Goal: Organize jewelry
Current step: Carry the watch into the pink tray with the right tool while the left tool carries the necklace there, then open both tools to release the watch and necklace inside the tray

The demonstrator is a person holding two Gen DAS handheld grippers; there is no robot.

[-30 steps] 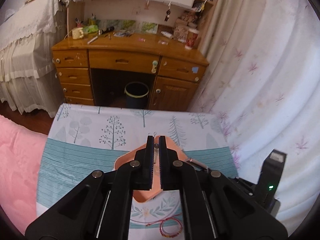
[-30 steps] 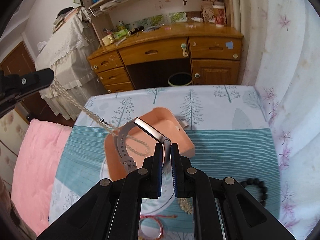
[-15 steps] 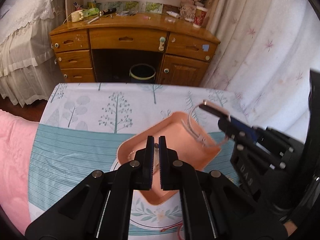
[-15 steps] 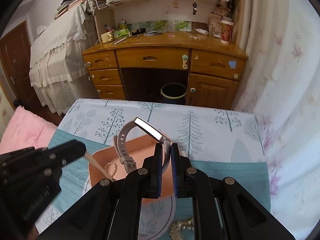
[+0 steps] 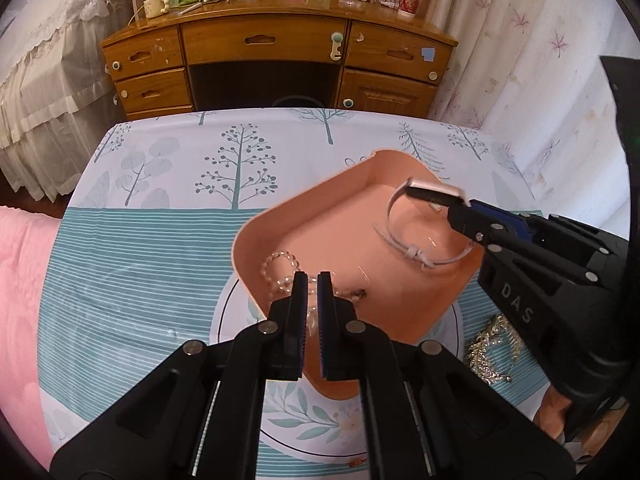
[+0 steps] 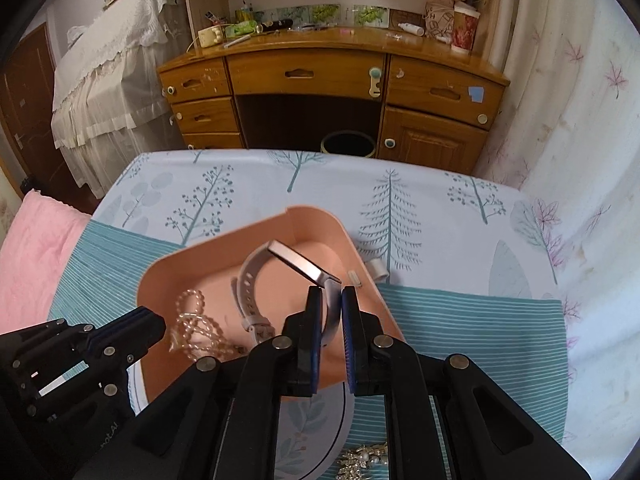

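Two claws worked over one pink tray (image 5: 280, 224) on the counter (image 5: 160, 184). Through the left wrist camera, the left claw (image 5: 313, 280) hung over the tray's near corner, its fingers drawn almost together with only a thin gap and nothing between them. A pearl bracelet (image 5: 280, 268) lay in the tray just beyond its tips. The right claw (image 5: 460, 210) reached in from the right, pinching a white watch (image 5: 420, 232) whose strap touched the tray floor. A gold hair comb (image 5: 492, 344) lay on the counter beside the tray.

Through the right wrist camera, the right claw (image 6: 331, 300) pinched the watch (image 6: 256, 292) strap, the face tilted up above the tray (image 6: 224, 248). The bracelet (image 6: 196, 324) lay left of the watch, near the left claw (image 6: 154, 322).
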